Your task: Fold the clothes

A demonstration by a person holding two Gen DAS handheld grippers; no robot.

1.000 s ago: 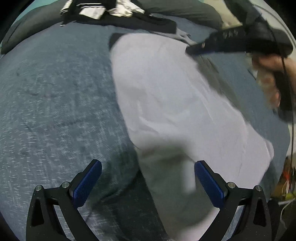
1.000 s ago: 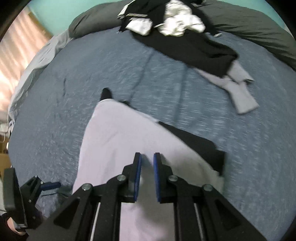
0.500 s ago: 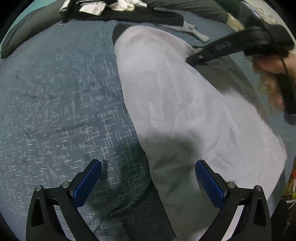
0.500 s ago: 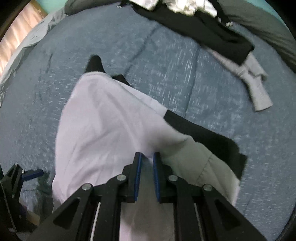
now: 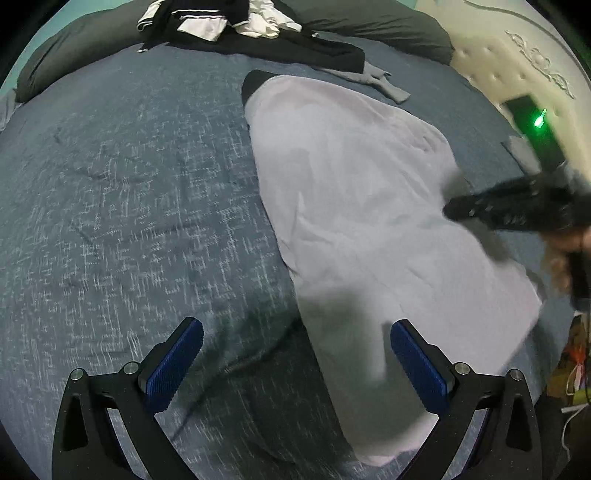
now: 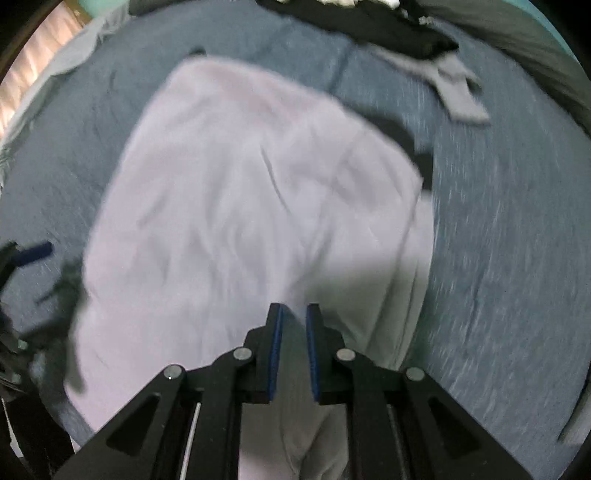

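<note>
A pale lilac garment [image 5: 351,206] lies spread on the blue bedspread [image 5: 129,203], with a black piece [image 5: 255,83] showing from under its far end. My left gripper [image 5: 295,362] hovers open over the garment's near left edge, nothing between its pads. In the right wrist view my right gripper [image 6: 294,350] points down with its blue pads nearly together, pinching a fold of the pale garment [image 6: 240,203]. The left wrist view shows the right gripper [image 5: 454,212] at the cloth's right edge, held by a hand [image 5: 561,258]. The black piece [image 6: 417,147] peeks out on the right.
A heap of black and white clothes [image 5: 240,29] lies at the far side, with a grey garment [image 5: 384,83] trailing from it. Dark grey pillows [image 5: 369,22] and a padded cream headboard [image 5: 498,62] stand behind. Curtains [image 6: 33,74] show at the left.
The right gripper has swung down and across with the cloth, and the pale garment now covers more of the black piece. The left gripper has shifted over the bed, still open.
</note>
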